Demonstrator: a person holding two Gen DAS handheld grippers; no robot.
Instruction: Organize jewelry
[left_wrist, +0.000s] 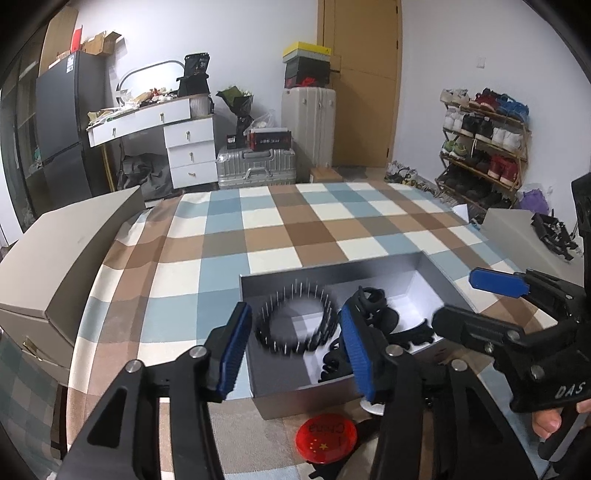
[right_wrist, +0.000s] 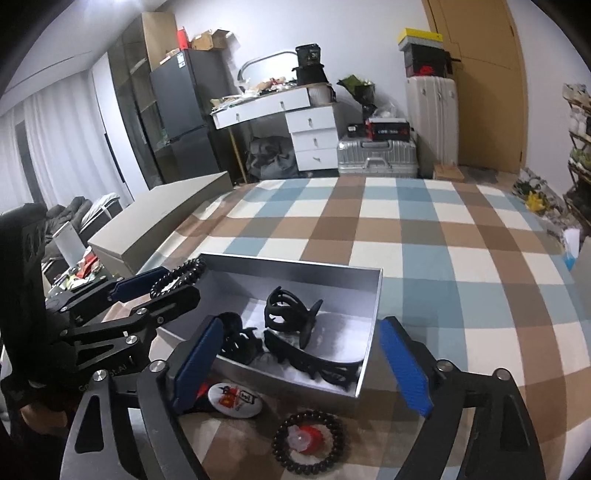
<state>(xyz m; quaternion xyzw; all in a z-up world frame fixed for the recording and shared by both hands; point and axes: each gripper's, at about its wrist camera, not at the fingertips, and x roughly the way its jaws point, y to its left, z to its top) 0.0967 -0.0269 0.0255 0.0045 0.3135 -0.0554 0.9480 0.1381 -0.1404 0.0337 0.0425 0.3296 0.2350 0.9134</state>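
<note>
- Lying closest in the right wrist view is a black bead bracelet (right_wrist: 308, 446) on the checked counter (right_wrist: 461, 295), with a small red and clear thing inside its ring.
- Just left of it sits a round white badge (right_wrist: 232, 397); the left wrist view shows a round red badge (left_wrist: 327, 437) too.
- Both badges and the bead bracelet are outside the gray box (right_wrist: 288, 273), just in front of it.
- The right claw (right_wrist: 303, 369) is spread wide and holds nothing; it hangs over the near edge of the box.
- Inside the box lie black hair clips (right_wrist: 291, 314) and a long curved black clip (right_wrist: 314, 360).
- The left claw (left_wrist: 295, 325) is spread apart over the left part of the box.
- A black spiky bracelet (left_wrist: 288, 349) shows between its fingers, blurry; I cannot tell if it touches them.
- Farther back, a long beige box (left_wrist: 74, 251) lies at the left edge of the counter.
- Far off stand a silver suitcase (left_wrist: 256, 166), white drawers (left_wrist: 190, 155), a dark fridge (left_wrist: 66, 125) and a shoe rack (left_wrist: 480, 147).
</note>
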